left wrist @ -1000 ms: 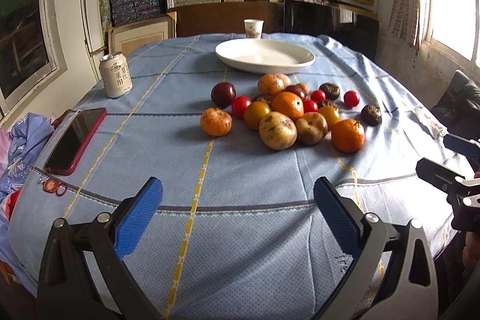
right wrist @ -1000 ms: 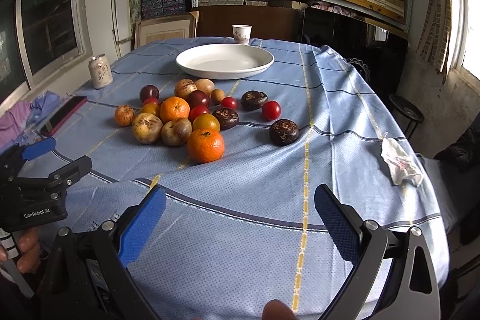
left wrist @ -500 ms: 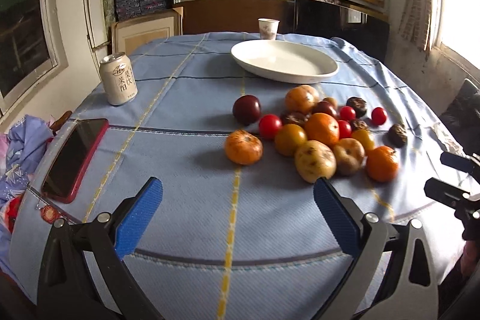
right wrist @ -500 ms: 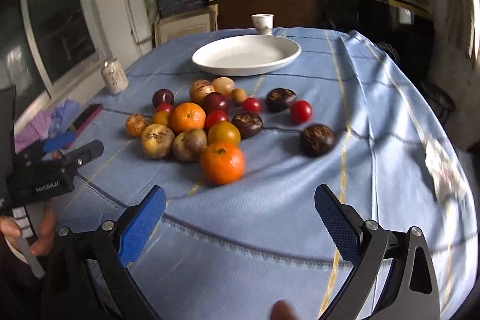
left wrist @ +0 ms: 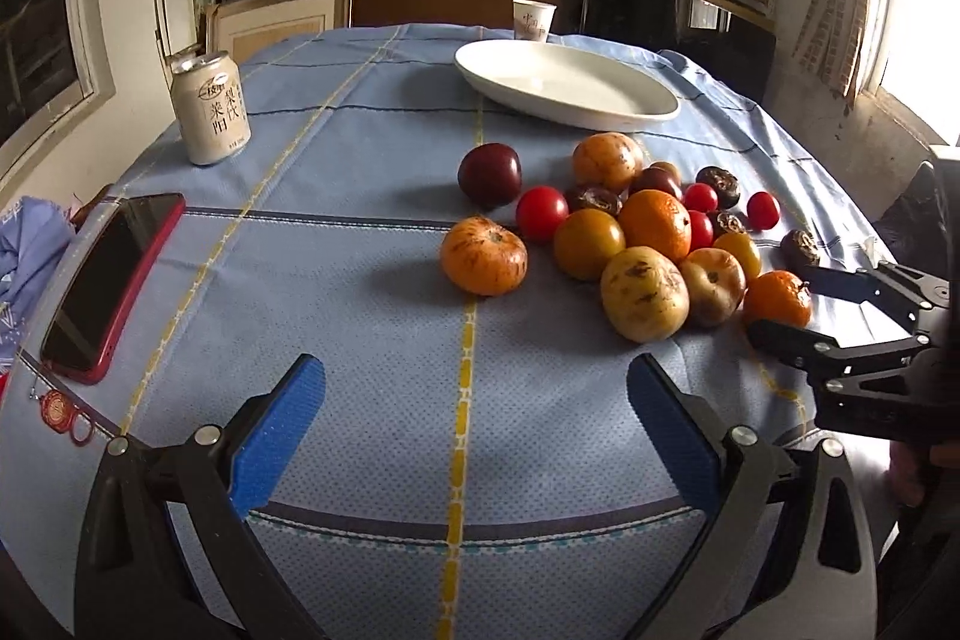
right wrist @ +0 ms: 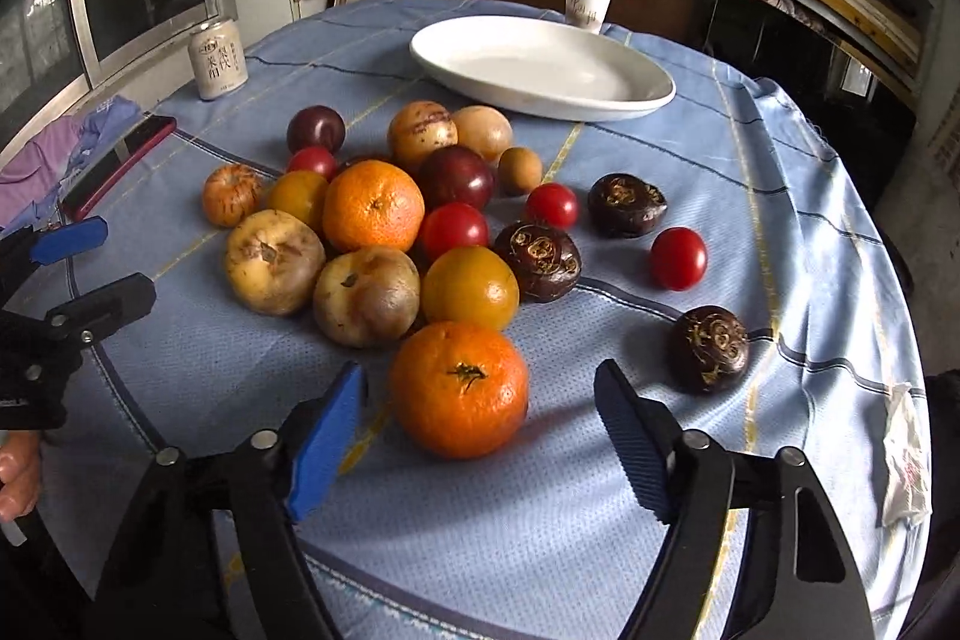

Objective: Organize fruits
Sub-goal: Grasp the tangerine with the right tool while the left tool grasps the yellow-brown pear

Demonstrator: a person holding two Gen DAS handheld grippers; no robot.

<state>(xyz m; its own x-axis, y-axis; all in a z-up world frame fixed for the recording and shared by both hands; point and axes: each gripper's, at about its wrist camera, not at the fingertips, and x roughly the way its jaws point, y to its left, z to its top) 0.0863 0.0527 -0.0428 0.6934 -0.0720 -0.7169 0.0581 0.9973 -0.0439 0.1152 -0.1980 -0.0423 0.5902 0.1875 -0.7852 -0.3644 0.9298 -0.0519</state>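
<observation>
Shelves stacked with boxes behind, and up front a table (left wrist: pixel 360 232) under a blue checked cloth. A pale drinks can (left wrist: pixel 210 109) stands at the left with printed Chinese characters, too small to read surely; a paper cup (right wrist: pixel 588 4) at the far edge carries red print, unreadable. White plate (right wrist: pixel 540 64), bare. The fruits (right wrist: pixel 390 232) sit heaped mid-table: oranges, red tomatoes, dark plums, blotchy yellow ones. Here's the right gripper (right wrist: pixel 480 436), jaws closing around the nearest orange (right wrist: pixel 459 388), pads not yet touching its dimpled skin. The left gripper (left wrist: pixel 474 418) hangs wide open over bare cloth, holding nothing. A red phone (left wrist: pixel 102 280) lies at the left edge.
</observation>
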